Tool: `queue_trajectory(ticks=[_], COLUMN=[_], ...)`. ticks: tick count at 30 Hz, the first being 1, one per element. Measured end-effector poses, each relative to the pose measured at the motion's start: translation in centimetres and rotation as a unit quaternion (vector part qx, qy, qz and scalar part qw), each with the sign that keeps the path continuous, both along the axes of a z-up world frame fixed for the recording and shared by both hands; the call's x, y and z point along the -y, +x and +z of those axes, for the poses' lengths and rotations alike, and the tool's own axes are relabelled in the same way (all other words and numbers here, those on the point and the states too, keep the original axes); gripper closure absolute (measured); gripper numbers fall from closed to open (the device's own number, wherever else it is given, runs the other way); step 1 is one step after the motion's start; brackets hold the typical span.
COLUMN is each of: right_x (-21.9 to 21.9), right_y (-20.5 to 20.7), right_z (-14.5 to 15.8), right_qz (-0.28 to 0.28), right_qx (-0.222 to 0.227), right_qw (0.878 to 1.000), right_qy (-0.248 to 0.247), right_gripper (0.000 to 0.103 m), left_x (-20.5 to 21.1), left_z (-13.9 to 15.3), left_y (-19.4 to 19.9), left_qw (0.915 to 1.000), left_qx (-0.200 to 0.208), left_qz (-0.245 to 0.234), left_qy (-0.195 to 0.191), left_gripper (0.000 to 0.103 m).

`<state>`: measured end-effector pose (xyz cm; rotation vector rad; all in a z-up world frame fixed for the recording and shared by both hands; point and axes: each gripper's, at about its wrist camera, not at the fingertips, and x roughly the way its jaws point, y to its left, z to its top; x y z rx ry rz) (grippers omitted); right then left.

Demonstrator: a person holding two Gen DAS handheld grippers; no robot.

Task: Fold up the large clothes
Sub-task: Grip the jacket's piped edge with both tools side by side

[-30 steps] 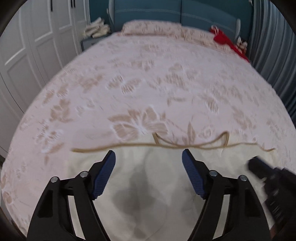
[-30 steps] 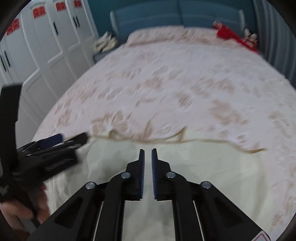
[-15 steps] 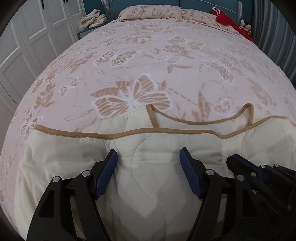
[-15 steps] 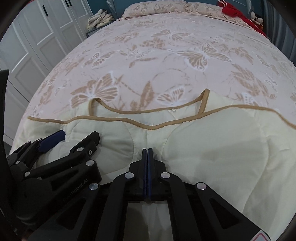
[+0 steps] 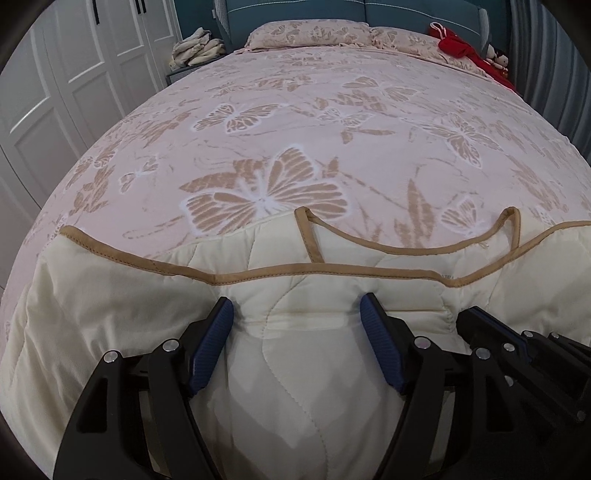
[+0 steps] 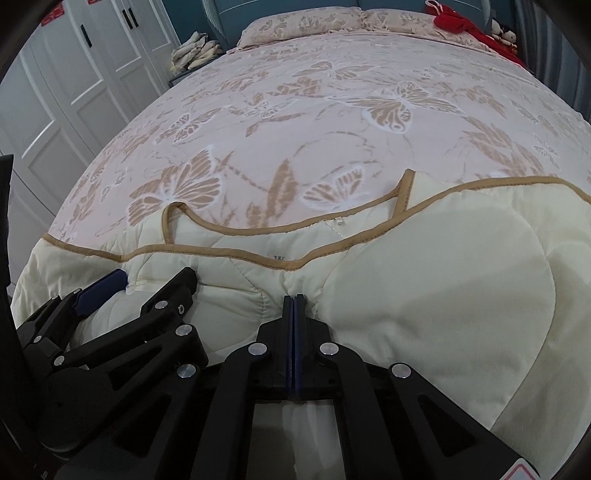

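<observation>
A cream quilted garment (image 5: 110, 295) with tan trim lies flat across the near end of the bed, its neckline (image 5: 406, 251) facing the headboard. My left gripper (image 5: 295, 308) stands open just below the trimmed edge. Its blue pads (image 5: 218, 332) rest on the padding, and a puffed strip of fabric lies between them. My right gripper (image 6: 293, 297) is shut, its tips pressed into the garment (image 6: 424, 277) where quilting seams meet. I cannot tell whether any fabric is pinched in it. The grippers sit side by side: the right gripper (image 5: 480, 325) shows in the left view, the left gripper (image 6: 155, 277) in the right view.
The bed (image 5: 332, 129) wears a pink cover with butterfly prints. Pillows (image 5: 310, 33) and a red item (image 5: 461, 48) lie at the headboard. White wardrobe doors (image 5: 74, 74) stand on the left, next to a pile of cloth (image 5: 199, 48) on a nightstand. A grey curtain (image 5: 546, 74) hangs on the right.
Both grippers have come down onto the garment, which now fills the lower part of both views. The small gap between the right jaws has shut. The left jaws have kept their width.
</observation>
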<state>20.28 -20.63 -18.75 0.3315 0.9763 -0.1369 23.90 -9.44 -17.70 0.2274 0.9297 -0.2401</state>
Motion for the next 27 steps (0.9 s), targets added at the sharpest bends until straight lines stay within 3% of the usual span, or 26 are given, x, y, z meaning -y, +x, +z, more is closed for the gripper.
queue_trajectory(ticks=[22, 27], right_x=[0.4, 0.6], right_y=[-0.1, 0.0], right_z=[-0.7, 0.1], right_qz=[-0.017, -0.016], right_qx=[0.04, 0.036], right_qw=[0.999, 0.999], right_qy=[-0.002, 0.008], right_gripper=[0.103, 0.103], left_x=[-0.3, -0.5], left_z=[-0.7, 0.5], left_y=[0.1, 0.3], left_qw=[0.9994, 0.9998], left_qx=[0.028, 0.007], left_qz=[0.02, 0.01], left_qy=[-0.01, -0.016], left_gripper=[0.03, 0.029])
